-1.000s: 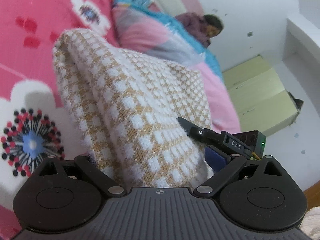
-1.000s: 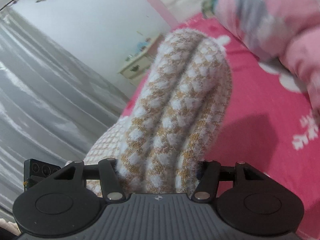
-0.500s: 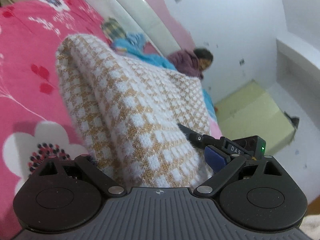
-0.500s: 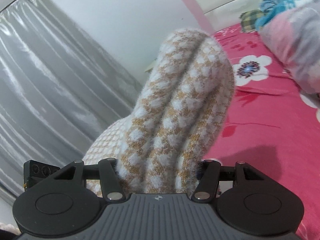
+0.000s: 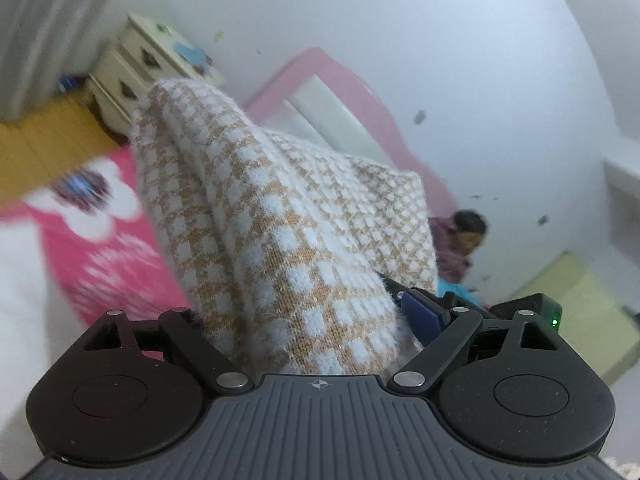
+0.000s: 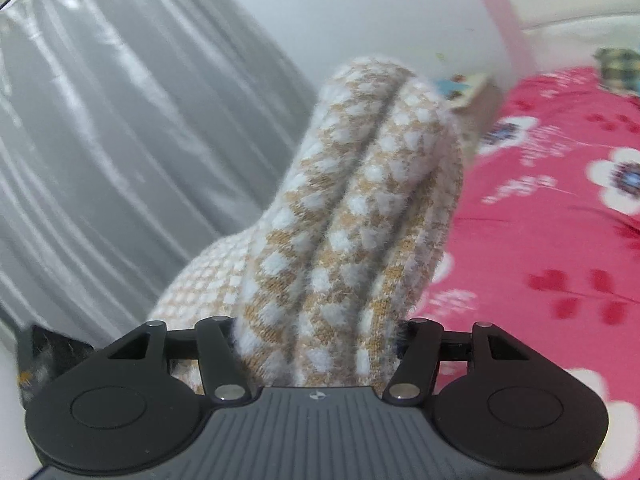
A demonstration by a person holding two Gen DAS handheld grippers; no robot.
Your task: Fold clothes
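A fuzzy white-and-tan checked sweater [image 5: 280,220] is bunched up and lifted off the pink bed. My left gripper [image 5: 300,304] has a thick fold of it between its jaws, which are closing on it; the cloth hides the fingertips. My right gripper [image 6: 320,312] is shut on another thick, ridged fold of the sweater [image 6: 360,200]. In the left wrist view the right gripper's body [image 5: 520,312] with a green light shows just right of the cloth. The left gripper's corner [image 6: 44,356] peeks in at the lower left of the right wrist view.
Under the sweater lies a pink flowered bedsheet [image 6: 540,240]. A pink headboard [image 5: 332,92] and a cream nightstand [image 5: 132,76] on a wooden floor [image 5: 48,136] stand behind. Grey curtains [image 6: 120,140] hang on the left. A figure in purple [image 5: 456,244] and a yellow-green cabinet [image 5: 572,300] are on the right.
Both grippers have risen and swung round with the sweater in them. The views have panned from the bedsheet and pillows to the wall, nightstand and curtain. Both grips look unchanged.
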